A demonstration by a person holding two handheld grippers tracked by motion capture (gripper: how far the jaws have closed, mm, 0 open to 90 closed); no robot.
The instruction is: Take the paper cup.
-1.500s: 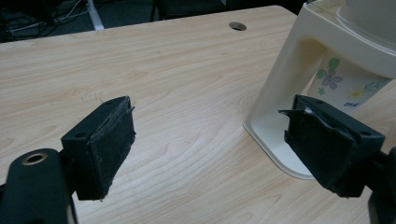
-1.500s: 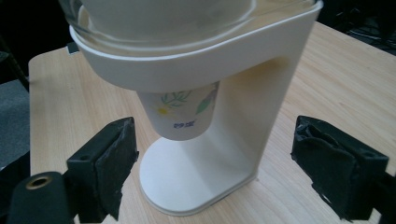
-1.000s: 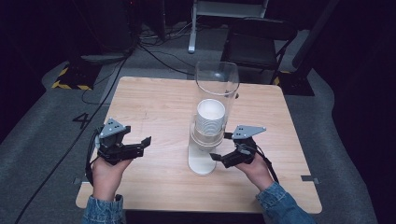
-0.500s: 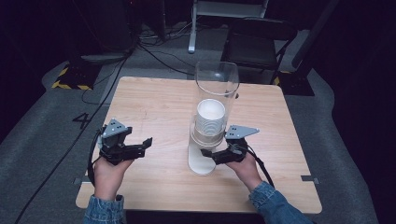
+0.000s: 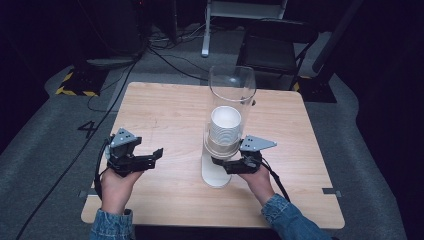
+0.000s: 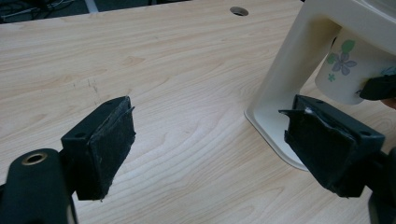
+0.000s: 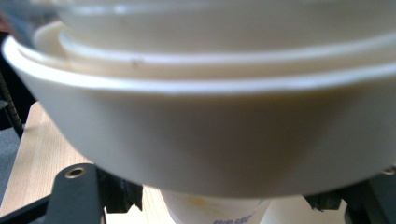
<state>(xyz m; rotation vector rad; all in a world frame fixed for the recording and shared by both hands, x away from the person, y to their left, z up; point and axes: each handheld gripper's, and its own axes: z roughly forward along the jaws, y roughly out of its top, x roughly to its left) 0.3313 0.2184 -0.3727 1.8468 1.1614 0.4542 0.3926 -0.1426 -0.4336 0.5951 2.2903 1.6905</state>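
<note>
A cup dispenser stands mid-table: a clear tube (image 5: 232,95) holding a stack of white paper cups (image 5: 225,122) on a cream stand (image 5: 215,176). My right gripper (image 5: 223,163) reaches under the tube from the right. In the right gripper view its jaws stand apart on either side of the lowest cup (image 7: 215,211), below the cream collar (image 7: 210,140); the gripper (image 7: 212,200) looks open. The left gripper view shows that flower-printed cup (image 6: 348,70) hanging out of the stand (image 6: 292,74). My left gripper (image 5: 150,157) is open and empty, left of the stand (image 6: 210,140).
The wooden table (image 5: 165,110) has a cable hole (image 6: 239,10) near its far side. A dark chair (image 5: 272,45) and floor cables (image 5: 165,55) lie behind the table. Yellow-black tape (image 5: 75,85) marks the floor at the left.
My right gripper has moved left, in under the dispenser to the lowest cup. The left gripper has stayed almost where it was.
</note>
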